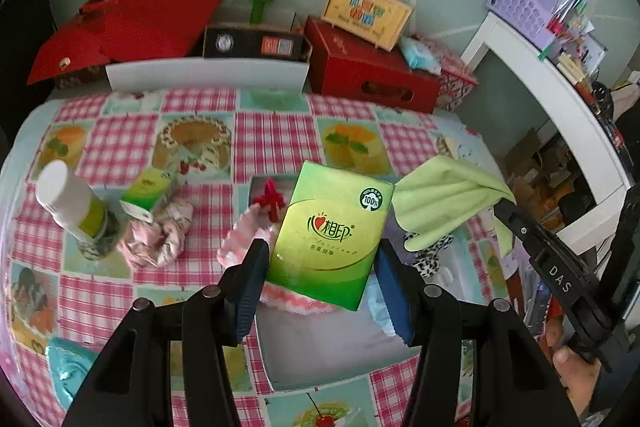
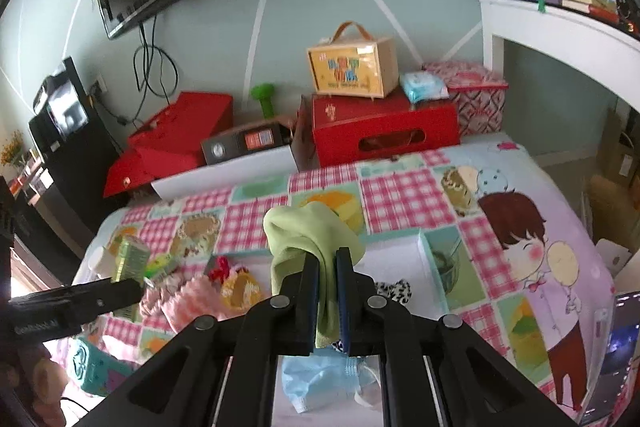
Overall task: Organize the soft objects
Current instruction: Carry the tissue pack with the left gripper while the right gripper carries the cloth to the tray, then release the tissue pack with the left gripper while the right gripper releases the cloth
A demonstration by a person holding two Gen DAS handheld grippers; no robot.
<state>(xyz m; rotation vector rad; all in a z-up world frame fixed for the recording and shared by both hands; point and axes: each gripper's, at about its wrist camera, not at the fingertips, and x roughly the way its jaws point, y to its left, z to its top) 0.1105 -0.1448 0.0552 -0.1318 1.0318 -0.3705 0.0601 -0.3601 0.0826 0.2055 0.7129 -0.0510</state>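
My left gripper (image 1: 323, 253) is shut on a green tissue pack (image 1: 330, 231), with its blue pads pressed on both sides. It holds the pack above a shallow white box (image 1: 320, 351). My right gripper (image 2: 328, 261) is shut on a light green cloth (image 2: 310, 231) that bunches up over its fingertips. In the left wrist view the same cloth (image 1: 444, 197) hangs from the right gripper (image 1: 505, 207) at the right. In the box lie a pink frilly item (image 1: 244, 233), a blue face mask (image 2: 324, 379) and a leopard-print item (image 2: 394, 289).
On the checked tablecloth at the left stand a white bottle (image 1: 68, 203) and a small green pack (image 1: 148, 193), beside a pink scrunchie (image 1: 156, 235). A teal item (image 1: 66, 367) lies near the front edge. Red boxes (image 1: 372, 71) and a white shelf (image 1: 560, 99) line the back and right.
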